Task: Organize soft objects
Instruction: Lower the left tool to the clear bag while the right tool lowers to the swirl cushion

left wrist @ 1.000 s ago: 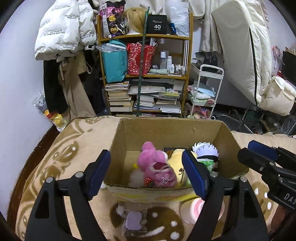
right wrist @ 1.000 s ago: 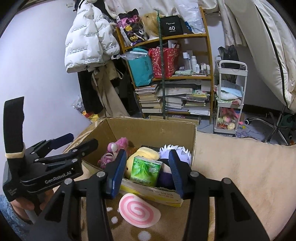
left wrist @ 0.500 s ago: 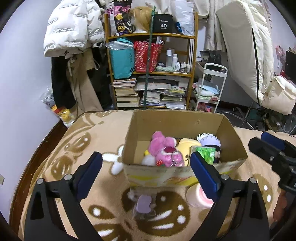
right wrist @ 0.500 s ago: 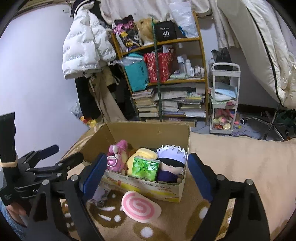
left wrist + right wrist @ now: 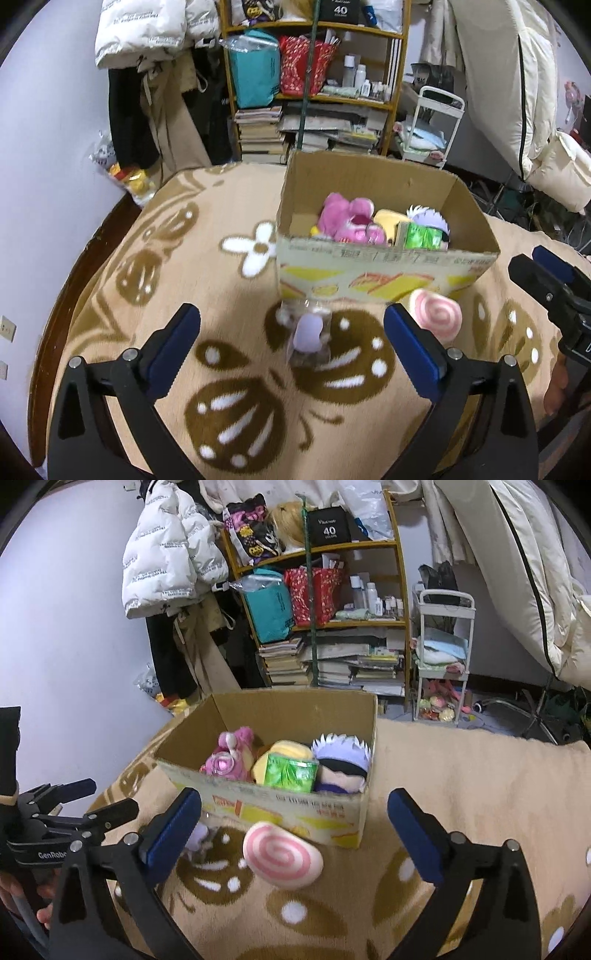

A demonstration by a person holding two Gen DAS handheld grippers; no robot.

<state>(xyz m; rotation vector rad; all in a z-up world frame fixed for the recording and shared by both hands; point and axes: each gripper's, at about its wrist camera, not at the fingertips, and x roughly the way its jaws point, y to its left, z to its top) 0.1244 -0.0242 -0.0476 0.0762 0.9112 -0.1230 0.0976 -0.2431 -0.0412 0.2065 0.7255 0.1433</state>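
Note:
A cardboard box stands on the beige patterned blanket. In it lie a pink plush, a yellow plush, a green tissue pack and a white-haired doll. A pink-spiral soft roll and a small purple toy in clear wrap lie in front of the box. My left gripper is open and empty, near the purple toy. My right gripper is open and empty, just before the roll.
A wooden shelf with books, bags and bottles stands behind the box. A white trolley is to its right. Coats hang on the left wall. A mattress leans at the right. The bed's dark edge runs along the left.
Both grippers have pulled back and up from the box. The right gripper's jaws have opened wide. The box now sits farther away, and the roll and the purple toy show fully.

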